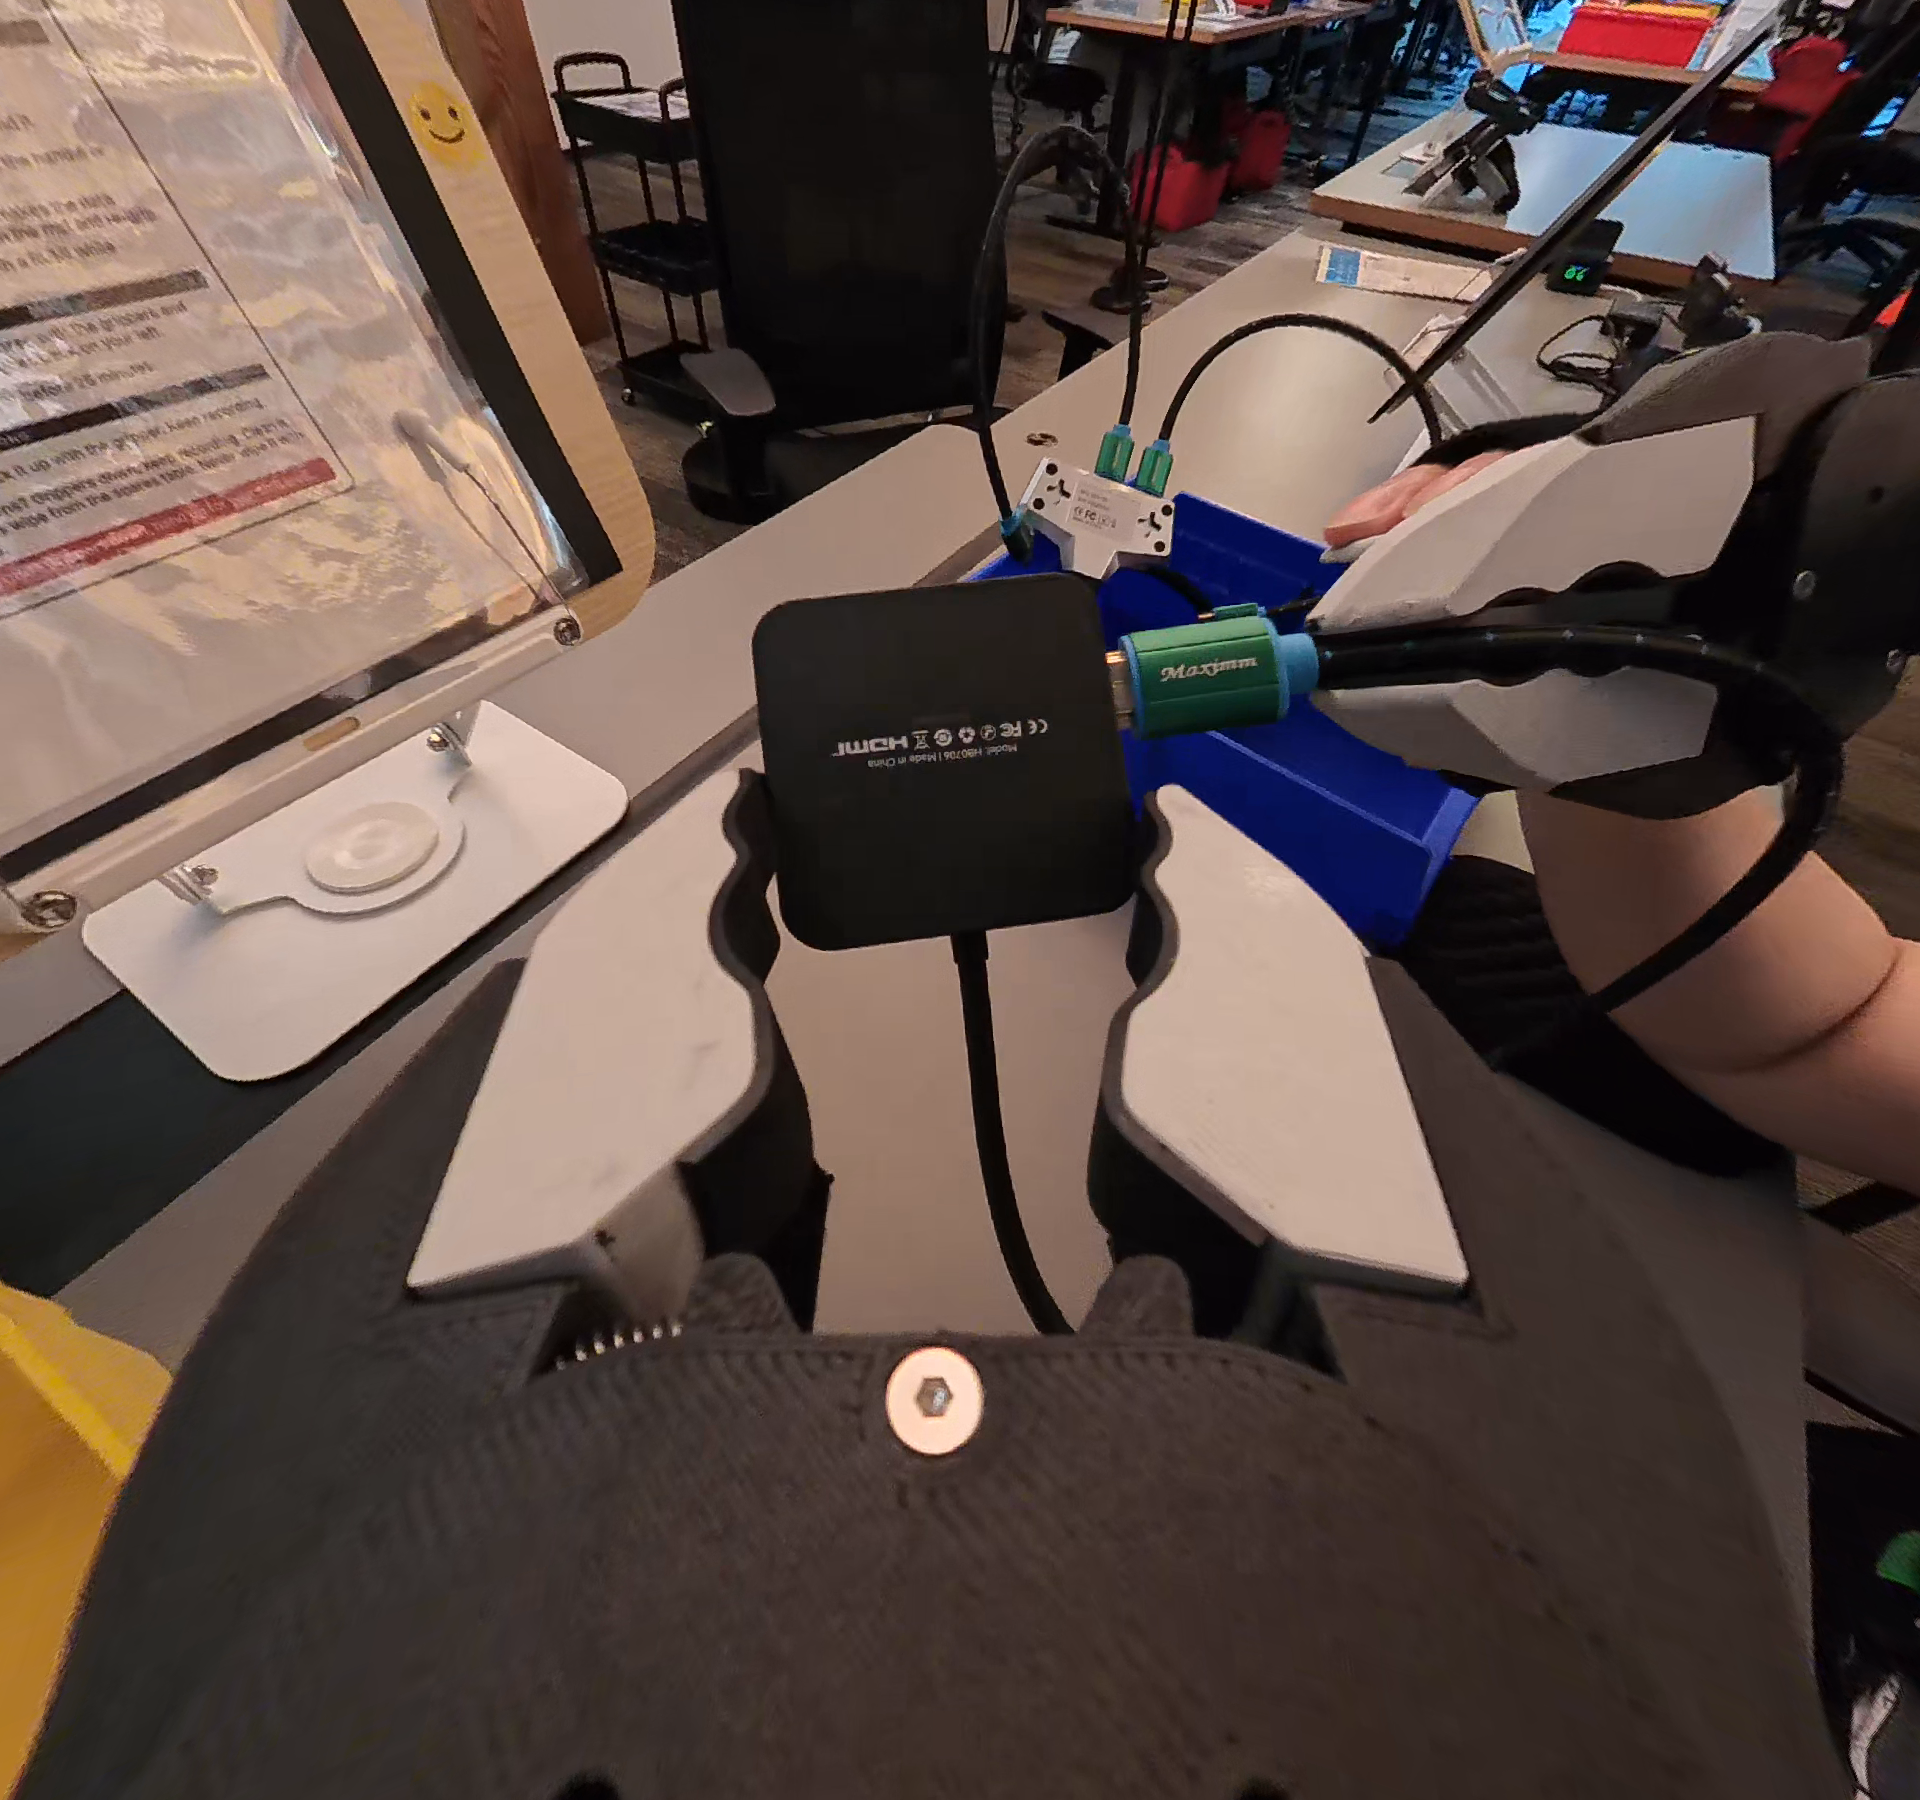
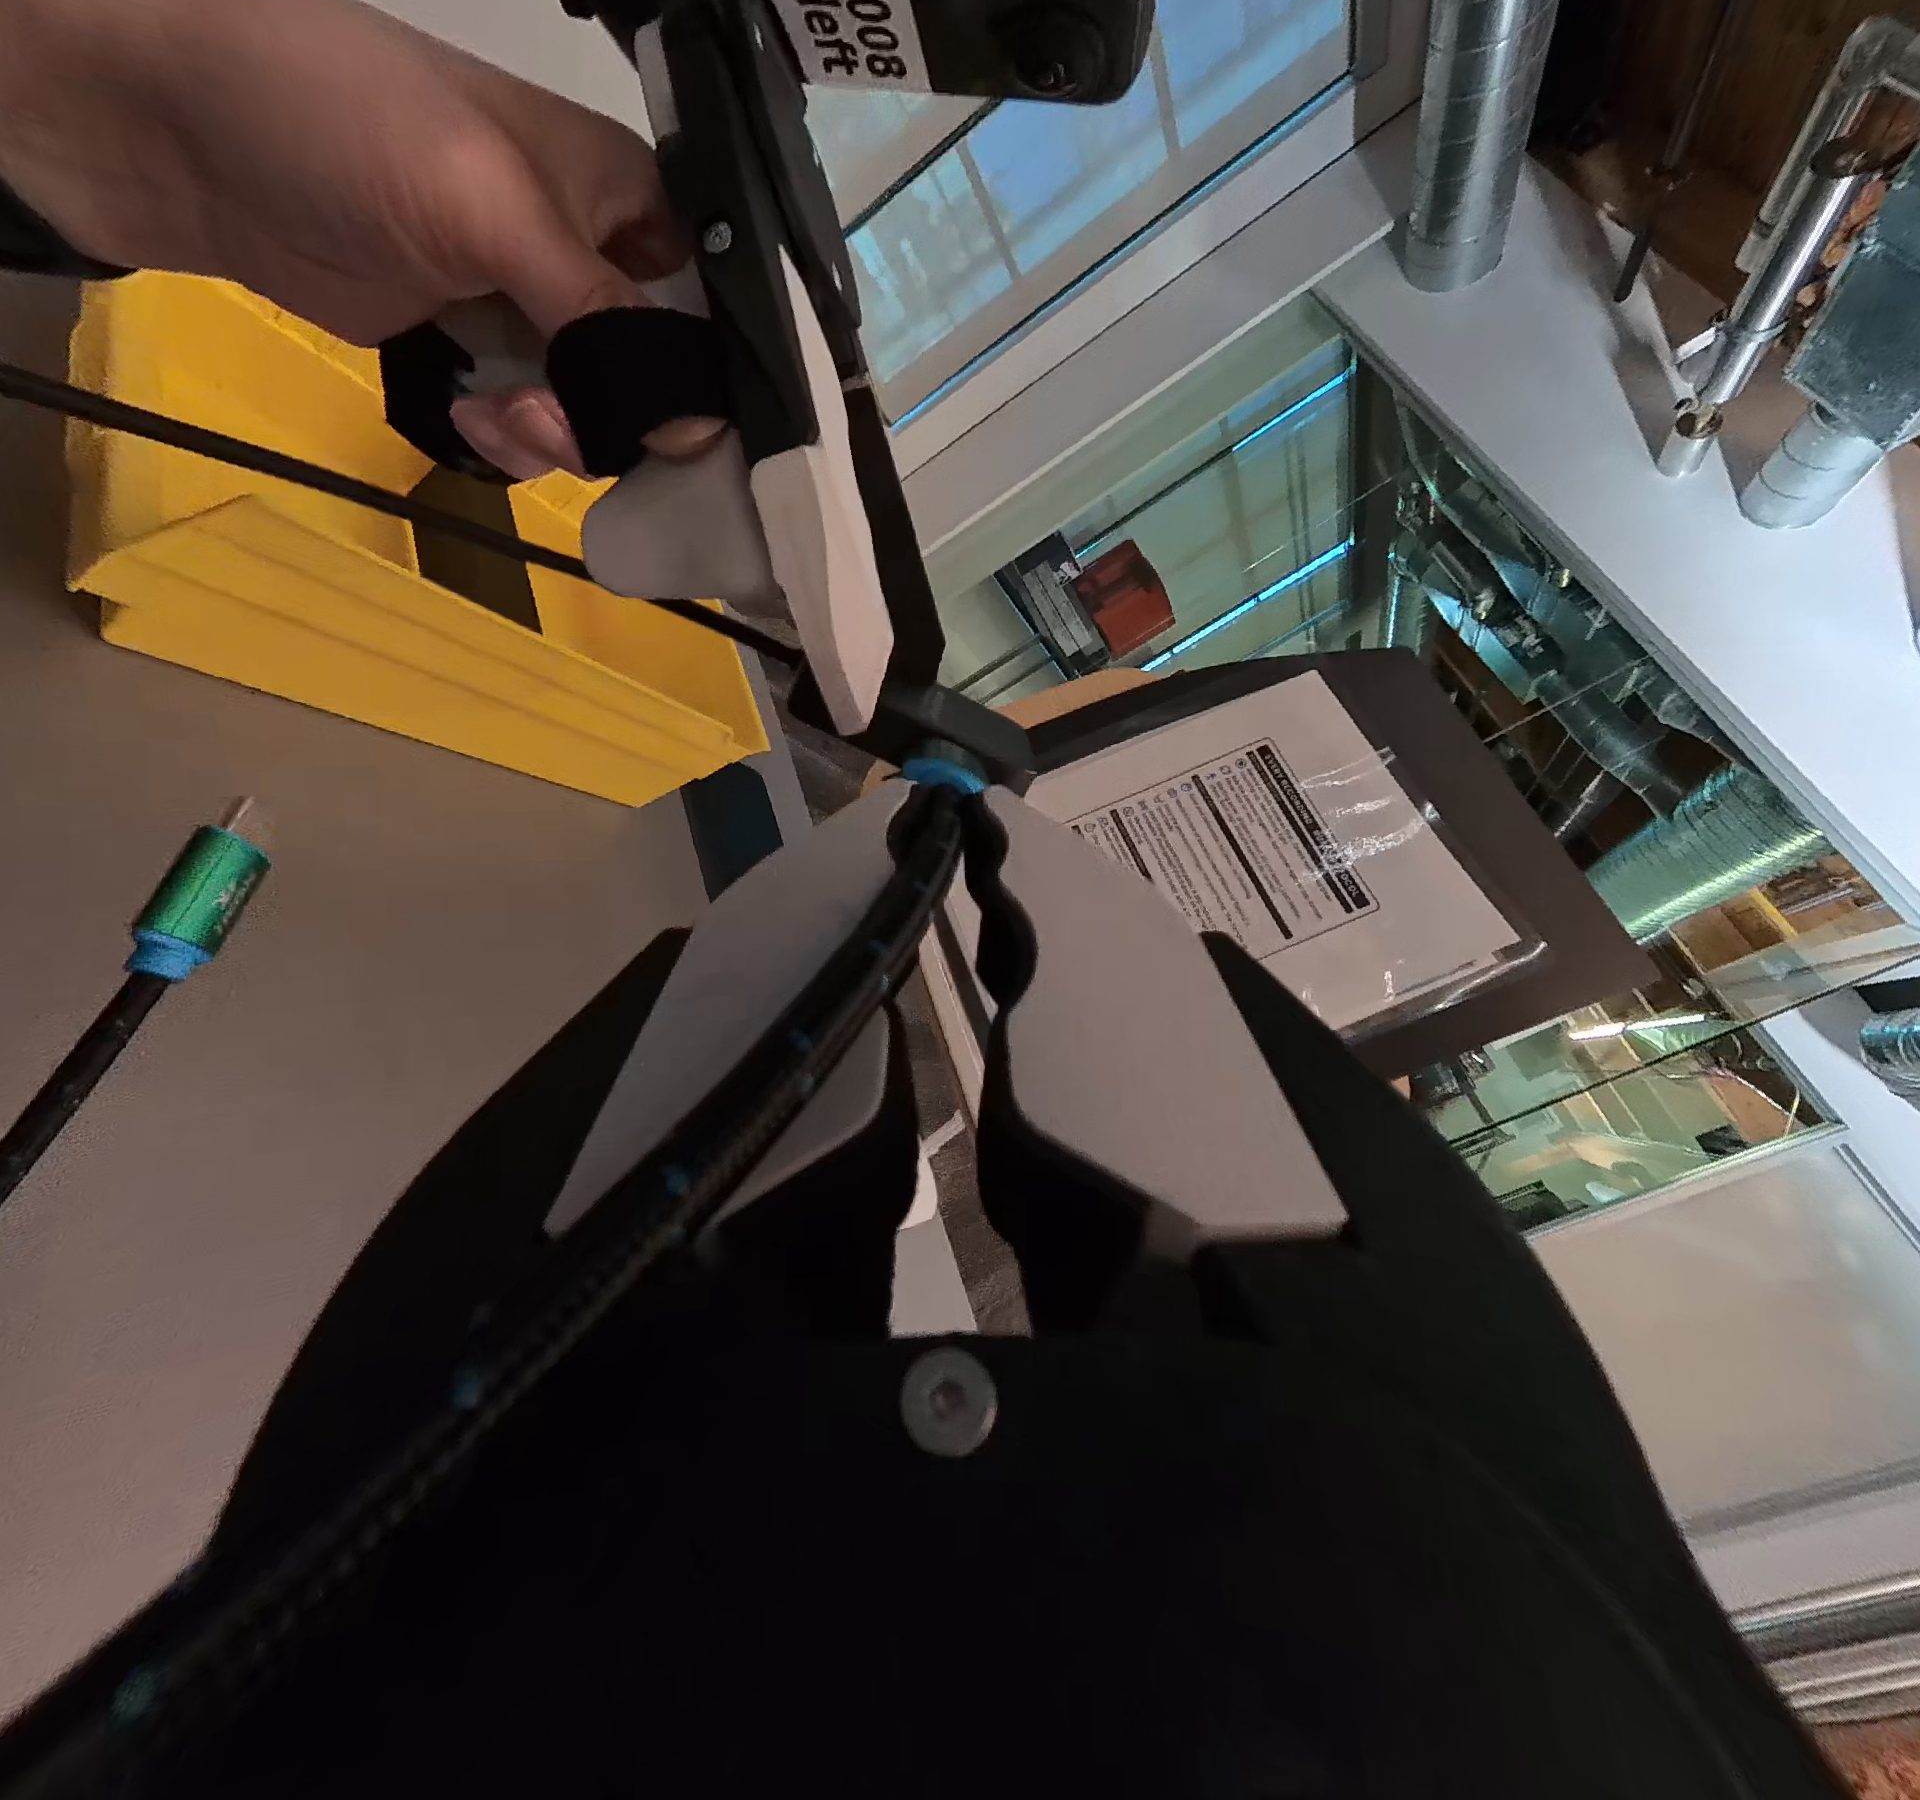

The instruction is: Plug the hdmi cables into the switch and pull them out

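Left gripper [image 1: 940,851]: jaws clenched on the black switch box [image 1: 940,763], holding it by its two sides above the grey table [image 1: 852,524]; the box's own thin lead runs back between the fingers.
Right gripper [image 2: 951,820]: jaws closed on the black braided cable [image 2: 800,1054] just behind its green plug [image 1: 1205,675].
Green plug: its metal tip meets the right side of the switch box; how deep it sits cannot be told.
Second cable [image 2: 197,898]: lies loose on the table, green plug end free, near the yellow bin [image 2: 343,607].
White adapter [image 1: 1096,514]: sits at the blue bin [image 1: 1299,794] by the table's far edge, with two green plugs in it.
Sign stand [image 1: 260,400]: at the table's left edge.
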Demonstrator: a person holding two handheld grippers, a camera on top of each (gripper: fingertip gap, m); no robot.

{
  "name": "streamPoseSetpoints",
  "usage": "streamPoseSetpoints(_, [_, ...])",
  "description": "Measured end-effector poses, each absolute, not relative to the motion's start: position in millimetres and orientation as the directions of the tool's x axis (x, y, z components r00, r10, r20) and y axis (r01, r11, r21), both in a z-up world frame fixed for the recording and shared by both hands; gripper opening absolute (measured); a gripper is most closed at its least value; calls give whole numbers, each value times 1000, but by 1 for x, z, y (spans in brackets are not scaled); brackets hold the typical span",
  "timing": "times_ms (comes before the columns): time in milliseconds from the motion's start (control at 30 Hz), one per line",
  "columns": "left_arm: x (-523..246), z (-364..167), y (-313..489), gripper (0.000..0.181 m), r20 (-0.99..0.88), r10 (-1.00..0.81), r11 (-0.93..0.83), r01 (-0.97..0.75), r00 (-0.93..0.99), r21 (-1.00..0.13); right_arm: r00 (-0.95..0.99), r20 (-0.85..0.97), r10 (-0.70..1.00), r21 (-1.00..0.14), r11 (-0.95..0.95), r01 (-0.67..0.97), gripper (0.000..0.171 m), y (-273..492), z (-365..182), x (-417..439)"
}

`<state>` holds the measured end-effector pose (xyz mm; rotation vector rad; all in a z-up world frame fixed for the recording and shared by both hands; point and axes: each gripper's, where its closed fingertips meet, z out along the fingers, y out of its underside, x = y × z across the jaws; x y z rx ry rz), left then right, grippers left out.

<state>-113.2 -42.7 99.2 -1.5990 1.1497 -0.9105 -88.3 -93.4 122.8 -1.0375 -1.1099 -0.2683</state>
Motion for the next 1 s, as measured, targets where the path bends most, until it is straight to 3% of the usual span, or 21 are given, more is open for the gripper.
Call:
streamPoseSetpoints(400, [-106, 106, -57, 66, 181, -969, -211, -183, 171, -960, 466, 849, 248, -511, 606, 609, 6, -107, 137, -91])
streamPoseSetpoints(1000, [-103, 112, -68, 66, -15, -973, -42, -240, 232, -970, 434, 860, 270, -488, 685, 541, 6, -117, 137, -83])
